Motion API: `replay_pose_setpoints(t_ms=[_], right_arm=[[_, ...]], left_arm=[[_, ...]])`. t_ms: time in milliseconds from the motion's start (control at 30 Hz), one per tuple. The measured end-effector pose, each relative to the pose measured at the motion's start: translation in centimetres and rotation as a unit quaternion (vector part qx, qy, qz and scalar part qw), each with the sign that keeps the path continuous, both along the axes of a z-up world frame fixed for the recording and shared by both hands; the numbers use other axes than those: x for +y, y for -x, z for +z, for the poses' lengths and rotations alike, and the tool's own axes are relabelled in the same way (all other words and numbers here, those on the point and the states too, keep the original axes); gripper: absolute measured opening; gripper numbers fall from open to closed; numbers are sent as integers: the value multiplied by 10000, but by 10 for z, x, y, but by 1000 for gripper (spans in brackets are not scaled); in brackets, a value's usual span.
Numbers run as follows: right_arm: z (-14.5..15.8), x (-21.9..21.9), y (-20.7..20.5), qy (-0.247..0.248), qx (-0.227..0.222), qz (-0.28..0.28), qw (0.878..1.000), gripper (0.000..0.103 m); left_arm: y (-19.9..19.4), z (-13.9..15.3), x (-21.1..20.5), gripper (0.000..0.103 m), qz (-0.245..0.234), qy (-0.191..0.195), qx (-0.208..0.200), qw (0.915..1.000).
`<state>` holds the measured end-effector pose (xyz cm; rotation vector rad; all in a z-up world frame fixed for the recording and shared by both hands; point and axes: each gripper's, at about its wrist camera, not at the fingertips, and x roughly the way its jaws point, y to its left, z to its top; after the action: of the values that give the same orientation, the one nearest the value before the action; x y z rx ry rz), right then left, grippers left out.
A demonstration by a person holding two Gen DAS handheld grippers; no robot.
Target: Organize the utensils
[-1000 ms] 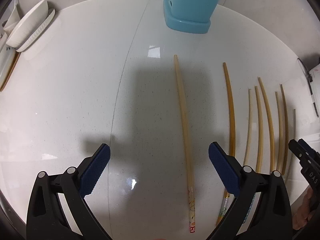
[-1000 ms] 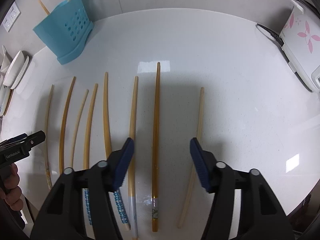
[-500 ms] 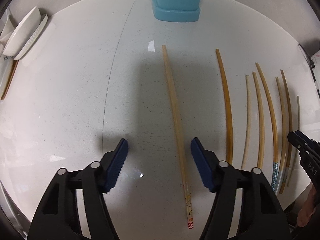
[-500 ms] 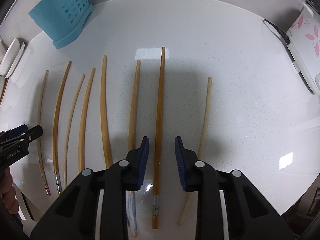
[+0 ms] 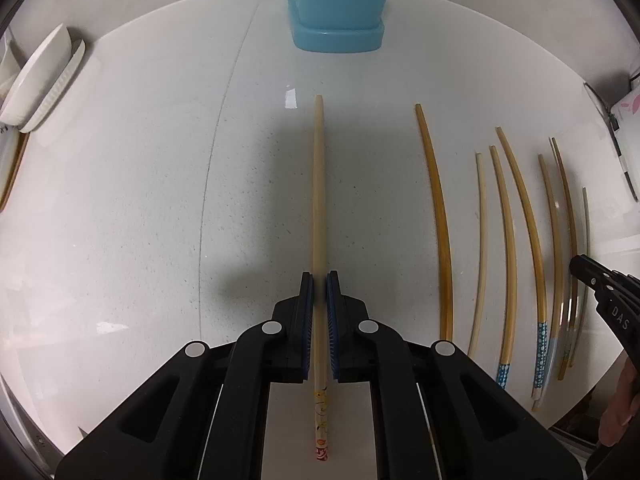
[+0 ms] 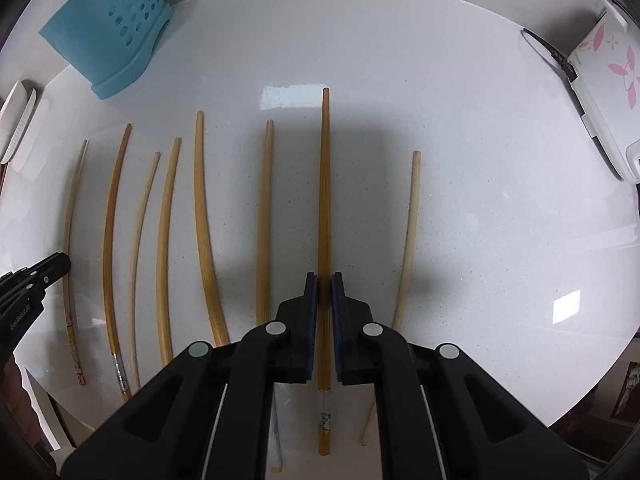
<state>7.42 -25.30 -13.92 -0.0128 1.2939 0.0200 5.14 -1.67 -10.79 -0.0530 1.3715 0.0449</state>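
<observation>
Item: chopsticks, loose, laid in a row on the white tabletop point(image 6: 460, 92) in front of the blue perforated utensil holder point(image 6: 116, 28).

- Pale chopstick point(image 5: 319, 184), nearest the holder's front — left gripper point(image 5: 319, 280), fingers point(image 5: 306, 292) closed on its lower shaft above the printed end.
- Amber chopstick point(image 6: 325, 184), well right of the holder — right gripper point(image 6: 324, 280), fingers pinched likewise.

Handling, by judgement: light, stiff, smooth and thin — liable to pivot or slip in a pinch. Hold near the thicker decorated end, square across the shaft. Remaining sticks lie untouched between the two.
</observation>
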Motion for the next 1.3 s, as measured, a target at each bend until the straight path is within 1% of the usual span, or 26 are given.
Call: replay_pose_setpoints(t_ms=[100,133,167,200,367,533,633,700,800,933,1100,1167,1300], right_arm=[[4,0,0,-25,-53,-6,10000,6],[5,-3,2,-31,-65,-8,10000,6],[6,-4,2,-41,-87,-18,10000,6],[8,-4,3,-41,-101,-18,9999,6],[15,-4,4,-76,-298,-42,9995,6],[21,-6,7,-115,-388,-32,9992,6],[29,2,14,-132,-477,-34,9988,6],[35,-1,13,-199,-593,-61,9980,6],[48,3,18,-176,-858,-81,9961,6],[62,8,22,-234,-1102,-70,9936,6],[74,11,22,-316,-1295,-36,9911,6],[80,14,25,-362,-1432,6,9890,6],[92,13,25,-370,-1673,51,9852,6]], left_arm=[[0,1,2,6,24,34,-19,10000],[5,1,16,6,19,51,-32,10000],[6,2,18,6,20,68,-50,10000],[7,2,11,6,19,86,-84,9999],[11,15,11,6,-9,191,-329,9993],[16,30,6,6,-42,211,-514,9984],[18,36,5,6,-94,299,-607,9977],[22,39,1,6,-134,336,-668,9971],[20,50,0,6,-175,375,-815,9958],[29,69,1,6,-244,366,-1163,9922],[28,84,4,6,-263,363,-1326,9902],[32,90,8,6,-267,369,-1388,9893],[26,101,11,6,-251,409,-1531,9870]])
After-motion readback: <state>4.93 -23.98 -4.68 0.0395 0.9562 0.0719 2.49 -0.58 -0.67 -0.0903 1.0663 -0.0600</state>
